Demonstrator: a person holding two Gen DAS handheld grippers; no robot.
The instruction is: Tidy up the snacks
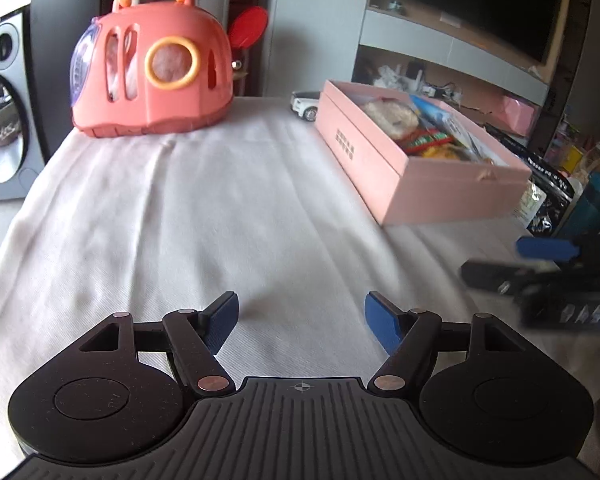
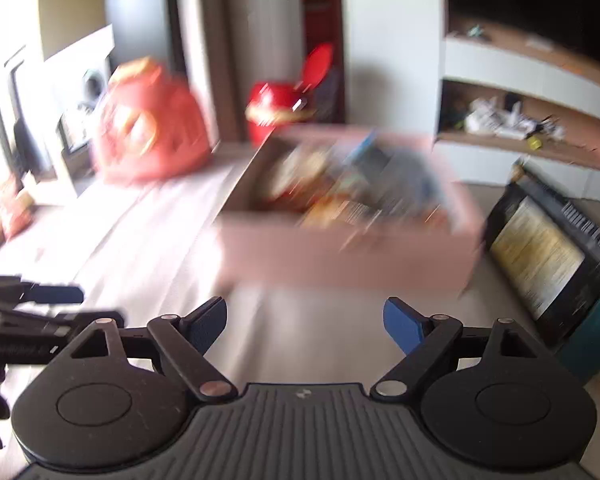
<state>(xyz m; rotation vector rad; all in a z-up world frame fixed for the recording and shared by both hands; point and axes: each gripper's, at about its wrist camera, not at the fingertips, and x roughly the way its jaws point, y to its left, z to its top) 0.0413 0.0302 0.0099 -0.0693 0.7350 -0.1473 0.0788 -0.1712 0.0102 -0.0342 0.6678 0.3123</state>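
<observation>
A pink box (image 1: pixel 380 160) stands open on the white cloth at the right, holding several snack packets (image 1: pixel 424 136). In the blurred right wrist view the same box (image 2: pixel 340 256) sits straight ahead with the snacks (image 2: pixel 340 192) inside. My left gripper (image 1: pixel 300 318) is open and empty, low over the bare cloth, well left of the box. My right gripper (image 2: pixel 304 322) is open and empty, in front of the box's near wall. It also shows in the left wrist view (image 1: pixel 512 264) at the right edge. The left gripper shows in the right wrist view (image 2: pixel 60 304) at the left edge.
A coral toy carrier (image 1: pixel 152 68) stands at the table's far left. A white toy car (image 1: pixel 305 105) sits behind the box. A teal bottle (image 1: pixel 592 204) and a dark bag (image 1: pixel 548 188) stand off the table's right edge. Shelves (image 1: pixel 460 60) line the back wall.
</observation>
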